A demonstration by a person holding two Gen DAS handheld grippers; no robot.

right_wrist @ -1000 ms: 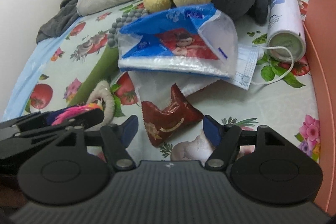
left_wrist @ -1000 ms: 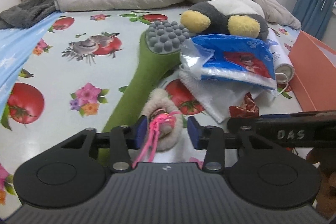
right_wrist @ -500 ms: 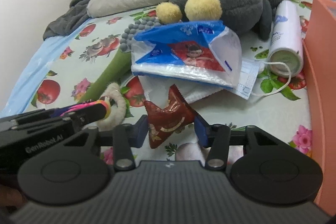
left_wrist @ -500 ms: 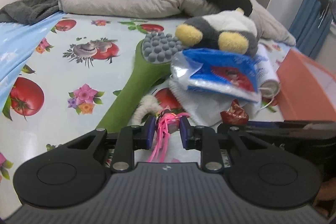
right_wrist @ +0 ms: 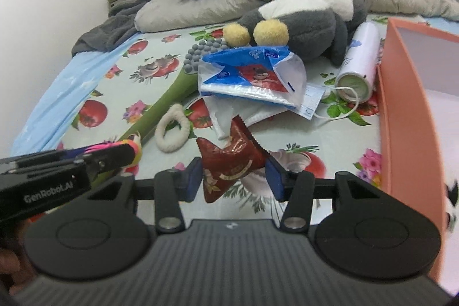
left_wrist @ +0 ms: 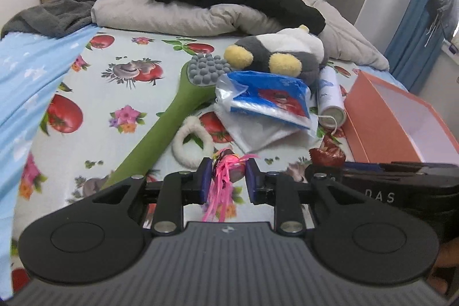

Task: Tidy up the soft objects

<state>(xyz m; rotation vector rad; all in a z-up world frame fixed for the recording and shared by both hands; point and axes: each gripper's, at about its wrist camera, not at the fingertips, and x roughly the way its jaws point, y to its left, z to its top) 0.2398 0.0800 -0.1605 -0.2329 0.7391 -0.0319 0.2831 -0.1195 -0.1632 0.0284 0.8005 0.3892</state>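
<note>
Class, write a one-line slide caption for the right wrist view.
Right gripper holds a crinkled red packet above the floral bedsheet, beside an orange box.

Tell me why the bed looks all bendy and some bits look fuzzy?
Left wrist view: the fisheye lens curves the bed's edge and the orange box; the pink tassel toy in the left gripper is a bit blurred. Right wrist view: same bulging; the red wrapper in the right gripper is fairly sharp, the sheet under it smeared. Light is soft, no hard glare.

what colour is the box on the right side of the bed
Orange outside, white inside: the box shows best in the left wrist view.
</note>
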